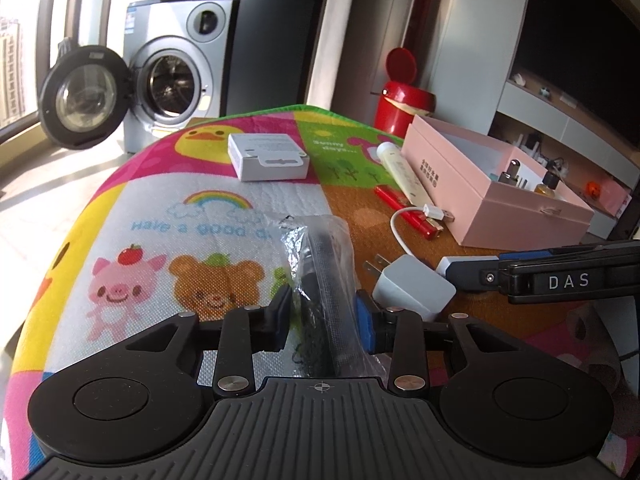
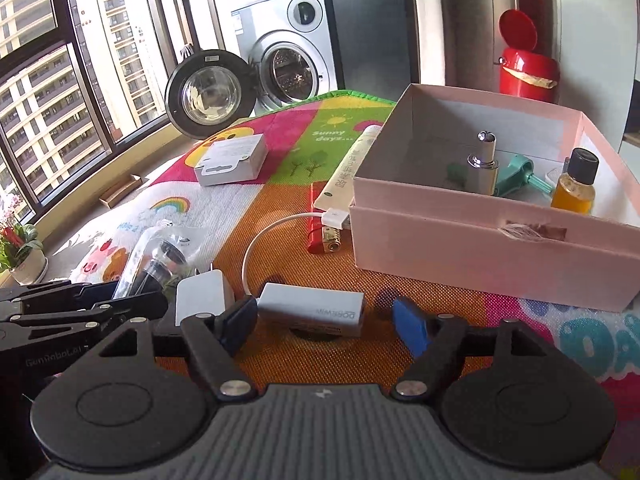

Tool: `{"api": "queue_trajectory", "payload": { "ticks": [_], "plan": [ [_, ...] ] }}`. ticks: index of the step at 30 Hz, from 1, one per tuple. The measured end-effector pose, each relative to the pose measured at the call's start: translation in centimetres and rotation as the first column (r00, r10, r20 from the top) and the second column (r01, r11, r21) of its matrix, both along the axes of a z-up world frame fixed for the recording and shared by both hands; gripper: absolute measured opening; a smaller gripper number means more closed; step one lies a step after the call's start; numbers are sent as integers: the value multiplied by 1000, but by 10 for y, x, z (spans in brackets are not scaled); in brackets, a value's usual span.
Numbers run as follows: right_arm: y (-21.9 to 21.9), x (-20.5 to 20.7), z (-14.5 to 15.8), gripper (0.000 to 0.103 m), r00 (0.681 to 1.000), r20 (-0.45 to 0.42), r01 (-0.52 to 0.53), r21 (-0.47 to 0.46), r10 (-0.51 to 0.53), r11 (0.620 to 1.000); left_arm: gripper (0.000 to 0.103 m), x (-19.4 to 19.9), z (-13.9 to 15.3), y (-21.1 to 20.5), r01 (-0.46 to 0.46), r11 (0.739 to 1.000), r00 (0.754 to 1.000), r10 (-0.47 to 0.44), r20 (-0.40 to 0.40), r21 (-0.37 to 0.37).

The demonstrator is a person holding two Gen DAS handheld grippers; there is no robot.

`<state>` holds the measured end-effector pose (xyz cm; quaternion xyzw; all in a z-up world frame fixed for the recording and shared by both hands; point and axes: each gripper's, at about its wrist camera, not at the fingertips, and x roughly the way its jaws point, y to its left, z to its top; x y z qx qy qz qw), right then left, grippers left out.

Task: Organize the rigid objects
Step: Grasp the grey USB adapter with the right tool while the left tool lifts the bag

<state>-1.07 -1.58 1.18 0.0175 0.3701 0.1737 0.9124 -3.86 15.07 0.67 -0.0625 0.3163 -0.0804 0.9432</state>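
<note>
Sunlit windows [image 2: 48, 92], open washing machine [image 1: 168, 76]

We can't make out what the dark thing inside the plastic bag [image 1: 320, 280] is; crinkled film blurs it, and its near end drops behind the left gripper [image 1: 324, 316]. Beside the bag, the charger [image 1: 412, 284] is partly hidden by that gripper's finger. The right gripper [image 1: 476, 276] runs off the frame edge past the charger. Beyond the bag, the pink box [image 1: 512, 208] wall hides the lower parts of the bottle [image 2: 574, 184] and the silver cylinder [image 2: 484, 160]. The print on the tube [image 1: 404, 172] is too small for us to read. In the right wrist view, the adapter [image 2: 312, 312] covers some dark shape beneath it.
</note>
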Motion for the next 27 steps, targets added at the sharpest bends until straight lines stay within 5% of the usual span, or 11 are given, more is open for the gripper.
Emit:
{"api": "queue_trajectory", "payload": {
  "ticks": [10,14,20,27],
  "plan": [
    [3,-5,0,62,998,40,-43,-46,45,998,37,0,0,1,-5,1000,1000,5,2,-10],
    [3,-20,8,62,994,61,-91,-78,96,993,24,-2,1,0,-19,1000,1000,19,6,2],
    [-17,-66,49,61,970,179,-145,-122,166,982,23,-27,9,-6,62,998,998,-62,15,14],
    [-68,-117,123,61,923,366,-73,-132,117,989,23,-68,62,-28,235,972,962,-233,140,0]
  ]
}}
